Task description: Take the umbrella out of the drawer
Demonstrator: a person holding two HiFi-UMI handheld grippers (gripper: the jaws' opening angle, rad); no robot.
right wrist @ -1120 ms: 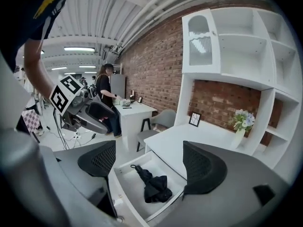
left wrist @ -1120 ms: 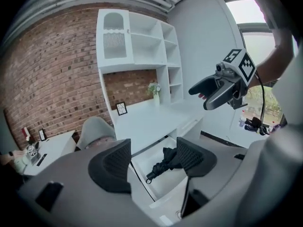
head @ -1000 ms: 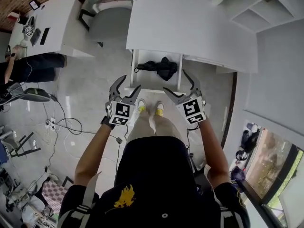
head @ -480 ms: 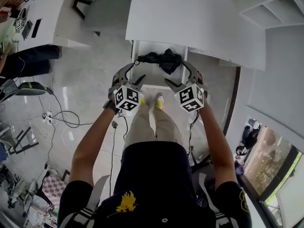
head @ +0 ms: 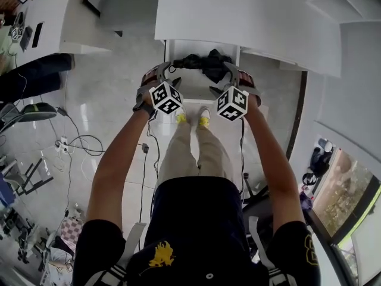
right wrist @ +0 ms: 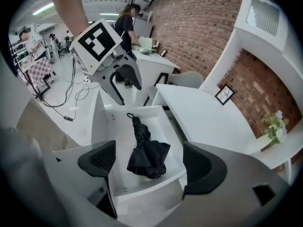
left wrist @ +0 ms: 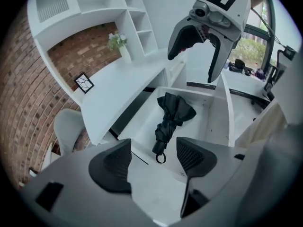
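Observation:
A folded black umbrella (head: pixel 202 63) lies in the open white drawer (head: pixel 186 91) under the white desk. It runs left to right in the head view, with its handle loop (left wrist: pixel 161 158) at the left end and its bunched canopy (right wrist: pixel 147 161) at the right end. My left gripper (head: pixel 166 75) hovers open just over the handle end, nothing between its jaws (left wrist: pixel 154 161). My right gripper (head: pixel 221 79) hovers open over the canopy end (right wrist: pixel 149 164), also holding nothing. Each gripper shows in the other's view, above the drawer.
The white desk top (head: pixel 238 16) overhangs the drawer's back. A grey chair (head: pixel 128 5) stands at the left. Cables (head: pixel 80 145) trail over the glossy floor. My feet in yellow-trimmed shoes (head: pixel 191 119) stand at the drawer's front. Another white table (head: pixel 44 22) is at far left.
Both grippers have moved forward and down from above my feet to over the drawer, closing in on the two ends of the umbrella. The umbrella has not moved.

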